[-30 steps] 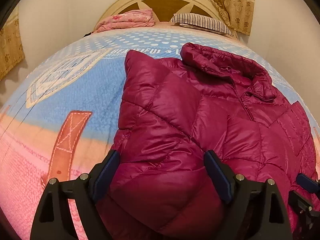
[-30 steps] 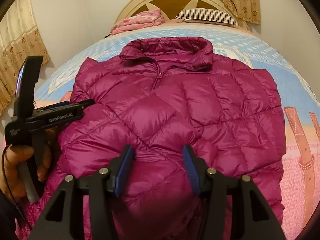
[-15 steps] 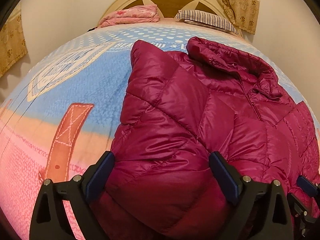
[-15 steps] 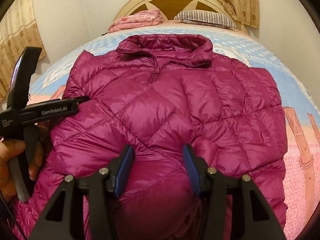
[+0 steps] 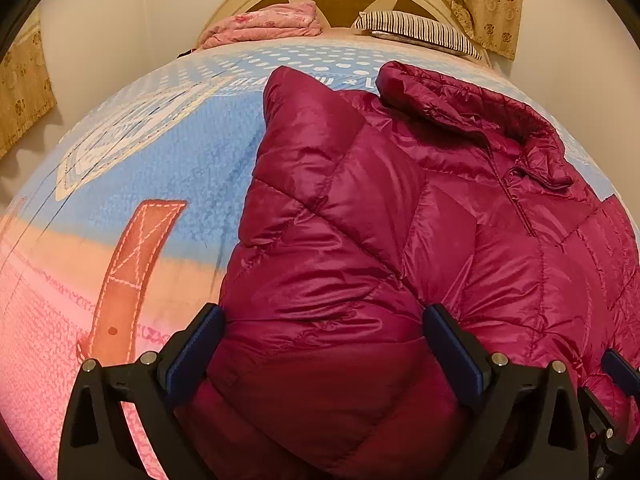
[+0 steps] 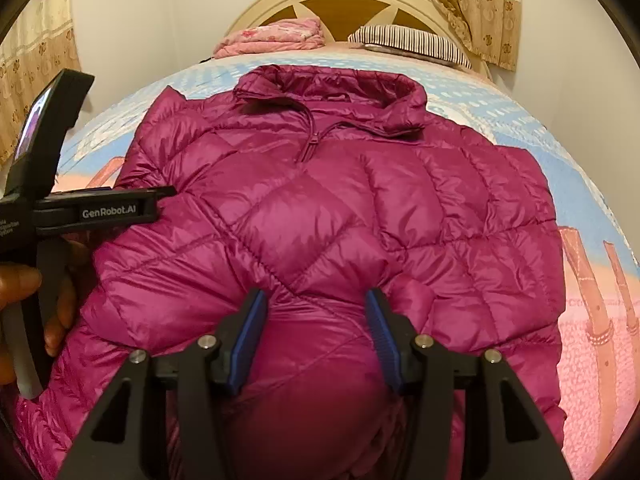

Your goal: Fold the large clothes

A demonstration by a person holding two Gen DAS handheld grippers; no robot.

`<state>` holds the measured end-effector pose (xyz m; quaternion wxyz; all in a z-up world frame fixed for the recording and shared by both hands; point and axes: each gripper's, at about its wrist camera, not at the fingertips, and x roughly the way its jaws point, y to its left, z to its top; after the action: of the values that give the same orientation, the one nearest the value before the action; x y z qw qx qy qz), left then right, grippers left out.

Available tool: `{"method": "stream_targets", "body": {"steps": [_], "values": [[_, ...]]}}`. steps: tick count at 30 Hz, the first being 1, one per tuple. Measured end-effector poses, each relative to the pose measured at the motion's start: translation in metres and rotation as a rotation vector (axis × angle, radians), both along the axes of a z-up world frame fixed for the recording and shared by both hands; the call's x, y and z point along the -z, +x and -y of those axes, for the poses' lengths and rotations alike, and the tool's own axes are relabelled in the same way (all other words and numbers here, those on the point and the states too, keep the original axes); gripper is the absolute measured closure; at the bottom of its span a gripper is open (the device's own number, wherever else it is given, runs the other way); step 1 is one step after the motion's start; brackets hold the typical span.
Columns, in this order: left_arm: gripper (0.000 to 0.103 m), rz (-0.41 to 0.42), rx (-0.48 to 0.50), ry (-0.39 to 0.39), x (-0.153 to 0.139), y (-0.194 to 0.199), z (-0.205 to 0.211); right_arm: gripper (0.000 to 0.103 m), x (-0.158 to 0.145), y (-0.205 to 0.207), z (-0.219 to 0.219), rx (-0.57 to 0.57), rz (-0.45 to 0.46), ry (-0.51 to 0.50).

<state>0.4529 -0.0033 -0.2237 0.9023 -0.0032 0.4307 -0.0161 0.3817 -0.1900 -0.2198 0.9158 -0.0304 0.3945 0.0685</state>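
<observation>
The left claw [image 5: 320, 344] is opening wide over the near hem of a magenta puffer jacket [image 5: 400, 240], its blue pads [image 5: 192, 352] standing clear at either side of a bulge of fabric. The right claw [image 6: 316, 336] is hovering half-spread above the same hem, a padded fold sitting between its fingers; whether they are pinching it cannot be told. The jacket is lying front-up on a blue and pink bedspread [image 5: 140, 168], collar [image 6: 332, 96] pointing toward the headboard [image 6: 340, 4], sleeves folded in.
</observation>
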Motion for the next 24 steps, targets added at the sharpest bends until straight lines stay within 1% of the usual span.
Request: {"method": "stream_targets", "body": {"steps": [5, 24], "values": [[0.002, -0.007, -0.001, -0.002, 0.0007, 0.0008, -0.0017, 0.048, 0.0006, -0.0006, -0.0032, 0.001, 0.005, -0.026], [0.001, -0.01, -0.002, -0.006, 0.0023, 0.0013, -0.0025, 0.048, 0.0019, -0.001, -0.0037, 0.002, 0.007, -0.03]]}}
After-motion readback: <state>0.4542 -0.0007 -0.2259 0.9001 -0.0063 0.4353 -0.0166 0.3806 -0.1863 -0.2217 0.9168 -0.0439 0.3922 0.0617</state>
